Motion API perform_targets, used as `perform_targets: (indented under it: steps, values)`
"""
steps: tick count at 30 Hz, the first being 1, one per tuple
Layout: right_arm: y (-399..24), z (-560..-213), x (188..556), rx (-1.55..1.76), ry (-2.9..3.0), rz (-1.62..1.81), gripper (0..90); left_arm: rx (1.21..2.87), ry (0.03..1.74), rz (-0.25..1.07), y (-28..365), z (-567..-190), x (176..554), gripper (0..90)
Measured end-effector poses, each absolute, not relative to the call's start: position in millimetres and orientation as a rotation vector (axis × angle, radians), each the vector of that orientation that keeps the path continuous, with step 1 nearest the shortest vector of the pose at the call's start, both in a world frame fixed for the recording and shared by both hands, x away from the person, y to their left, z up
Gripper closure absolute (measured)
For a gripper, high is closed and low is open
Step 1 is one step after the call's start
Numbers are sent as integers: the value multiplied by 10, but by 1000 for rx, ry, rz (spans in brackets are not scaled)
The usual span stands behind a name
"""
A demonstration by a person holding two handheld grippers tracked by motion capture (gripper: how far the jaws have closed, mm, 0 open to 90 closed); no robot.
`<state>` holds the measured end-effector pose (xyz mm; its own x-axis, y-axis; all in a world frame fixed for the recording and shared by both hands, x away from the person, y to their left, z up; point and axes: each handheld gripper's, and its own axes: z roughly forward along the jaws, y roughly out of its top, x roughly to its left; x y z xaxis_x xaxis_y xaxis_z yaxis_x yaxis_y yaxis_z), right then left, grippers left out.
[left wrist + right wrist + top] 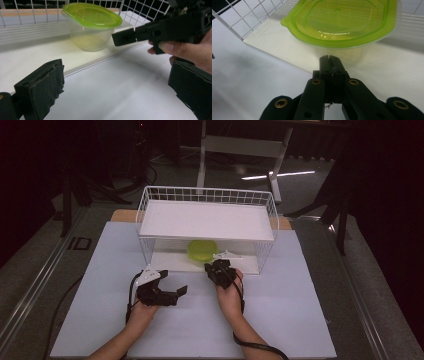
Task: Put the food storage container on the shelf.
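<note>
The green-lidded tub (342,27) sits near the lower shelf's (287,53) front edge, just beyond the closed right tongs (329,58); left tongs (112,85) gape empty.

Tub (90,37) clear, lid (342,21) lime green; wire rack (207,195) white; table (280,310) white

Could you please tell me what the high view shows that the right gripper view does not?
High view alone: the rack's top shelf, both forearms, the left hand-held gripper with jaws apart, and the whole table. Right gripper view alone: the right hand-held gripper with jaws shut together, empty, just short of the tub's clear wall, and the lid's corner tab. Both: the green-lidded tub on the rack's bottom shelf and the wire mesh.
</note>
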<state>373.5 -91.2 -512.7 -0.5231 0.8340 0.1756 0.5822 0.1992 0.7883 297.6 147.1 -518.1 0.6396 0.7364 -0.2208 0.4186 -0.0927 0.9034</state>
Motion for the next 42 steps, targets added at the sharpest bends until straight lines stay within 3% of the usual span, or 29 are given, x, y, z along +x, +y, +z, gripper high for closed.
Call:
perform_targets:
  steps: [15, 25, 33, 42]
  values:
    - [-838, -5104, 3855, 1371, 2179, 1221, 899, 1715, 934, 355, 1502, -5163, 2972, 13]
    - [-924, -5060, 3590, 1305, 2227, 1227, 866, 1684, 901, 334, 1505, -5081, 2957, 13]
    - [-991, -4965, 3373, 1250, 2234, 1286, 718, 1715, 859, 328, 1465, -4991, 2919, 13]
    - [-1100, -4887, 3177, 1174, 2216, 1384, 336, 1735, 832, 314, 1454, -4901, 2857, 13]
